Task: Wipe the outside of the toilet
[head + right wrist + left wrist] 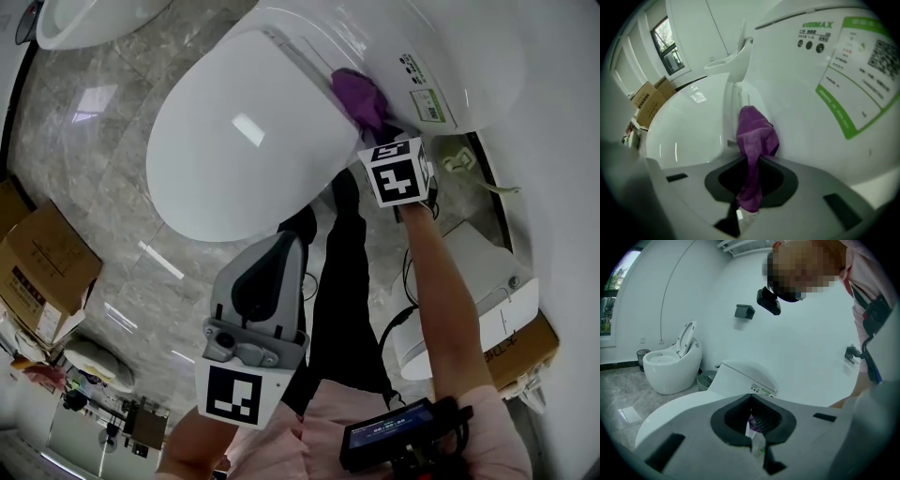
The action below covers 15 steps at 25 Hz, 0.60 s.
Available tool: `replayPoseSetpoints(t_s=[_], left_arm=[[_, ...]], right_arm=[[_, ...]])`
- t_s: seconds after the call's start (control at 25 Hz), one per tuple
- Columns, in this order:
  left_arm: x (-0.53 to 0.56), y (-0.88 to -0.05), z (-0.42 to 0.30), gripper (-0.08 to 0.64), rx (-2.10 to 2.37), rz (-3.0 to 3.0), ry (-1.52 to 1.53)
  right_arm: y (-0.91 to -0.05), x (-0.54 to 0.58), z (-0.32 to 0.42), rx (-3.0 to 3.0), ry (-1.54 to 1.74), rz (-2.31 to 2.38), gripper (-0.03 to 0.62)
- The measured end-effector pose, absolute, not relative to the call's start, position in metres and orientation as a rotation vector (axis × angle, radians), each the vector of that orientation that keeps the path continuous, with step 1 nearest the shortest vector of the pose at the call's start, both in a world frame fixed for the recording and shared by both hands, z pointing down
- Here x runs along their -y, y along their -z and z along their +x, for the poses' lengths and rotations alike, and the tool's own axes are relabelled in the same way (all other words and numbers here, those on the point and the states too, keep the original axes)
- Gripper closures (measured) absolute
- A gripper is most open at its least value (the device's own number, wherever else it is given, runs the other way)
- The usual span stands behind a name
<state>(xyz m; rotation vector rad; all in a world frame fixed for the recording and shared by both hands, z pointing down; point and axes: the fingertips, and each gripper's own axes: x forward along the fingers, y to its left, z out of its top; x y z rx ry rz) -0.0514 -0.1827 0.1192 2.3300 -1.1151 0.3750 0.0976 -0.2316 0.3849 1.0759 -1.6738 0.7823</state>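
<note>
The white toilet (234,141) has its lid down; its rear housing (441,56) carries a green-edged label. A purple cloth (359,96) is pressed where the lid meets that housing. My right gripper (377,129) is shut on the cloth, and in the right gripper view the cloth (754,136) hangs out of the right gripper (751,161) against the toilet (689,126). My left gripper (281,246) is held back, below the lid's front edge, off the toilet. In the left gripper view the left gripper (752,420) is shut on nothing and points at the toilet (736,380).
Cardboard boxes (42,262) sit on the marble floor at left. A second toilet (670,366) with its lid up stands further off, with a dark bin (642,357) and a green basket (707,379) nearby. A white appliance (487,300) stands right of the toilet by the wall.
</note>
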Motion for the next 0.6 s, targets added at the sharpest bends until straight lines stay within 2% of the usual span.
replayPoseSetpoints(t_s=[0.6], left_arm=[[0.142,-0.123,-0.039,0.552,1.107,2.386,-0.390]], right_arm=[[-0.389,0.180,0.107,1.698,-0.806,1.121,0.534]])
